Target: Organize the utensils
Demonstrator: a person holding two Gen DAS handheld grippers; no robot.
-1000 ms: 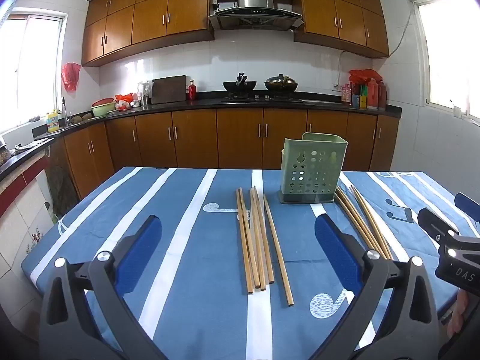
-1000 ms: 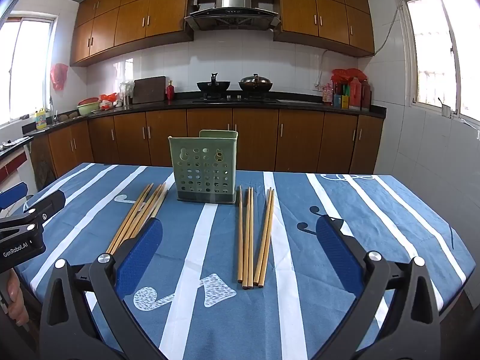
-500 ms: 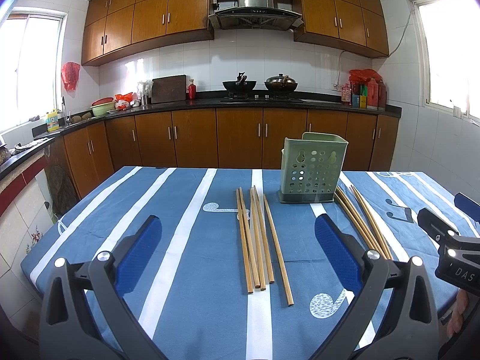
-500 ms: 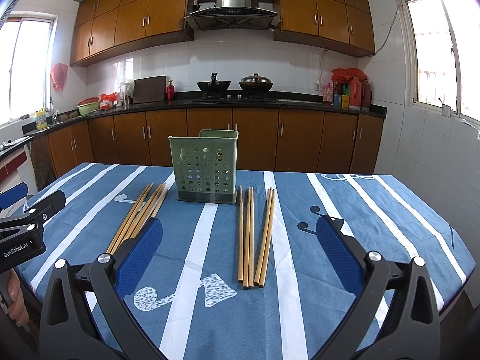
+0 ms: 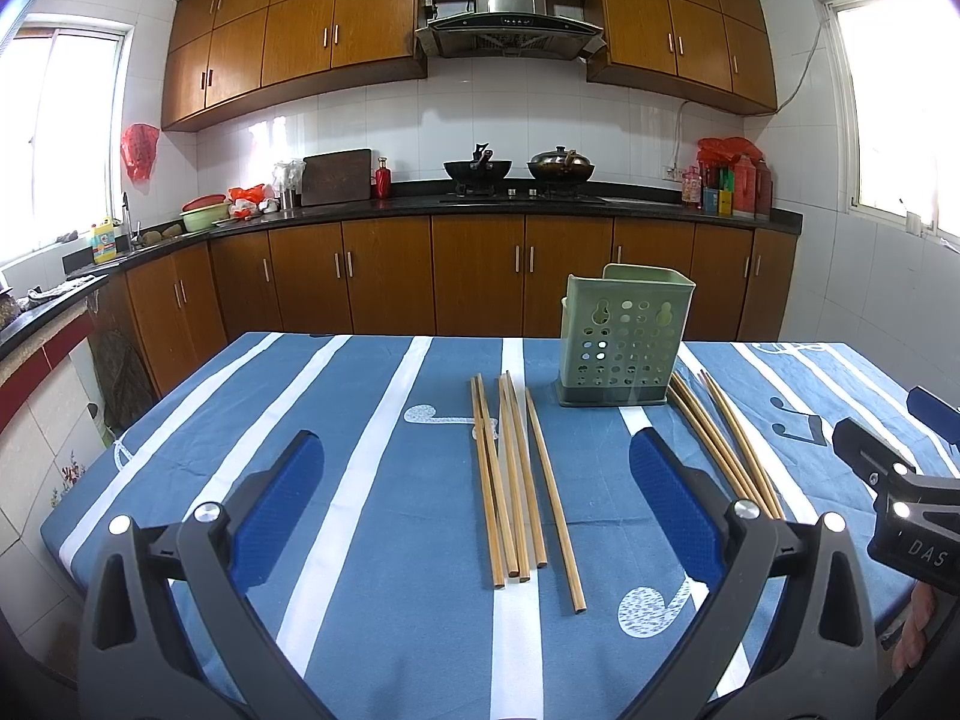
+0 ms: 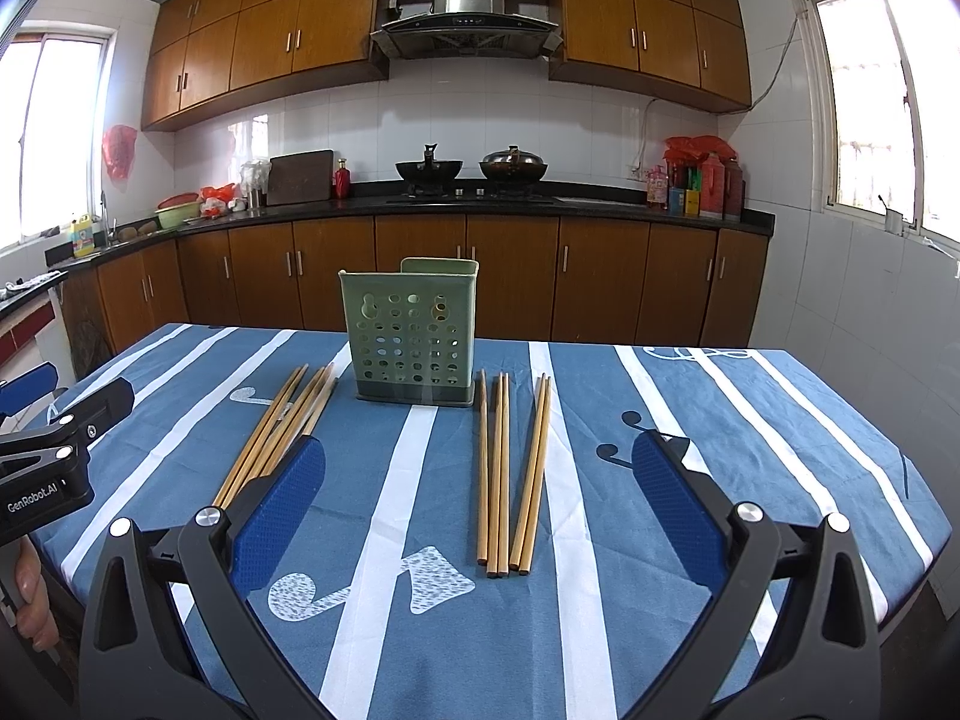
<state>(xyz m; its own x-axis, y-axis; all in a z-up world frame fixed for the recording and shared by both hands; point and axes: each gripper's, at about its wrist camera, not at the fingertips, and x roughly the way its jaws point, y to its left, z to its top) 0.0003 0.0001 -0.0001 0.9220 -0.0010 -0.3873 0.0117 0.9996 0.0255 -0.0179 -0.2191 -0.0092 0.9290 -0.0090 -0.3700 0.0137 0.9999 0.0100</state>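
**Chopsticks laid out either side of green holder on kitchen table**

Left wrist view: The left gripper hangs above the near edge of a table covered in a blue cloth with white stripes and music-note prints, its blue-padded jaws spread wide and holding nothing. Between them, five wooden chopsticks, the left bundle, lie lengthwise on the cloth, one slightly apart on the right. A perforated green utensil holder stands upright farther back and to the right, empty as far as can be seen. Just right of it, a second bundle slants toward the near right. At the right edge the right gripper shows from the side, lettered "DAS"; its opening cannot be judged here.

Right wrist view: The right gripper is likewise released, jaws wide, gripping nothing. The holder stands at centre, far side of the cloth. The right bundle lies straight ahead between the jaws, near ends roughly level; the left bundle fans out to the holder's left. The left gripper enters at the left edge, marked "GenRobot.AI". Behind, a black counter carries two woks on a hob.
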